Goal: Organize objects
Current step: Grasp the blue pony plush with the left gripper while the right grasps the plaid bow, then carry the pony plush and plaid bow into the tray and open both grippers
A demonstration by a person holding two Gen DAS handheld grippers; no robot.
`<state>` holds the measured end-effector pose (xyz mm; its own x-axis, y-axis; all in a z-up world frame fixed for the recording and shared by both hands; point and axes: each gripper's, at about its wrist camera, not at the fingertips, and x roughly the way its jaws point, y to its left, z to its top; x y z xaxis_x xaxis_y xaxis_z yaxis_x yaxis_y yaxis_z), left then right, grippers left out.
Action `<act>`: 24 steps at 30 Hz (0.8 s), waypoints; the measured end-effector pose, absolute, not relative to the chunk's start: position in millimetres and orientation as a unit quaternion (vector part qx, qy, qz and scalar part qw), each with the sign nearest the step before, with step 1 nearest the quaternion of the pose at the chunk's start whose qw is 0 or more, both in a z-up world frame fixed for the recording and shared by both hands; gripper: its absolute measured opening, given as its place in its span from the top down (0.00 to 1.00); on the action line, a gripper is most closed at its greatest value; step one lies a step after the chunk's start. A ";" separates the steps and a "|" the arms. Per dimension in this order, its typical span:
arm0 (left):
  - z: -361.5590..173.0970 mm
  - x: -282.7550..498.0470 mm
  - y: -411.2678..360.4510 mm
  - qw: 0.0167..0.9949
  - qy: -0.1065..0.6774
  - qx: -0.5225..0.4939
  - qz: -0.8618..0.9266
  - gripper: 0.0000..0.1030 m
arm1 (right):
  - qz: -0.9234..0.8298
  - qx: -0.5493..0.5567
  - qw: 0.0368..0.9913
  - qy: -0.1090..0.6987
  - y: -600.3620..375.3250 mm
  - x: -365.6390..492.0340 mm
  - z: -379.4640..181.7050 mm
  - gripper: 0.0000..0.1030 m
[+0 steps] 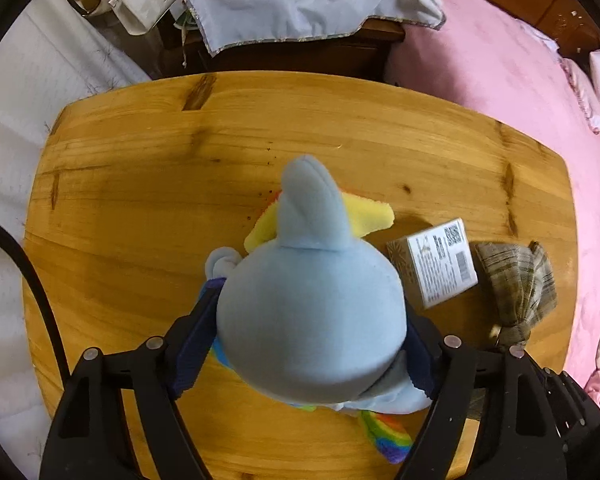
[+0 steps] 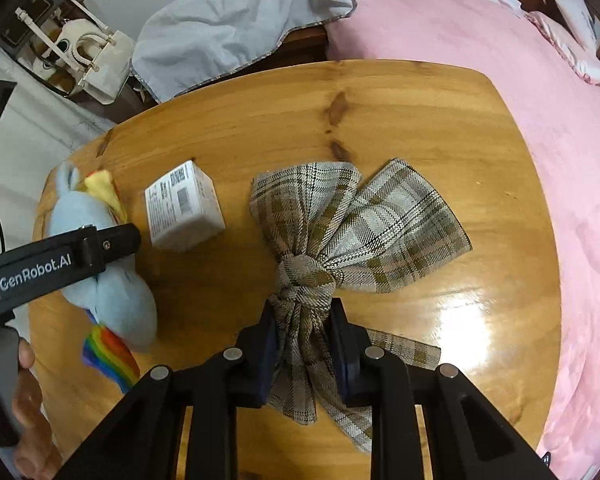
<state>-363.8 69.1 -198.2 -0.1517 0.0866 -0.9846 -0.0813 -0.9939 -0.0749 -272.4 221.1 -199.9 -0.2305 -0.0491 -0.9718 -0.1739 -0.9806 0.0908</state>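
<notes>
The blue plush toy [image 1: 312, 312] sits on the wooden worktop [image 1: 140, 184], clamped between the left tongs [image 1: 300, 344]. Just beside it is a small white box [image 2: 182, 212]. The right tongs [image 2: 304, 344] pinch the plaid bow [image 2: 340, 232] below its knot.

One blue plush toy [image 1: 312, 312], one small white box [image 1: 440, 266], one plaid fabric bow [image 2: 352, 232], one wooden table [image 1: 140, 168]
</notes>
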 end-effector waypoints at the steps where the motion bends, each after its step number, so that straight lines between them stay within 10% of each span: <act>1: -196.8 -361.7 66.8 0.056 -0.001 -0.647 0.760 0.21 | 0.781 -0.617 0.036 0.096 222.0 -268.3 -197.6 0.78; 24: -55.4 -268.5 8.0 0.110 -0.016 -0.558 0.822 0.23 | 0.846 -0.516 0.001 0.133 228.1 -180.9 -76.9 0.78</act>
<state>-268.5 8.0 -55.4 -0.3522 0.1995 -0.9144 -0.1628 -0.9752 -0.1500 -180.9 228.1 -76.9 -0.4670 -0.1354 -0.8738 -0.1398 -0.9645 0.2241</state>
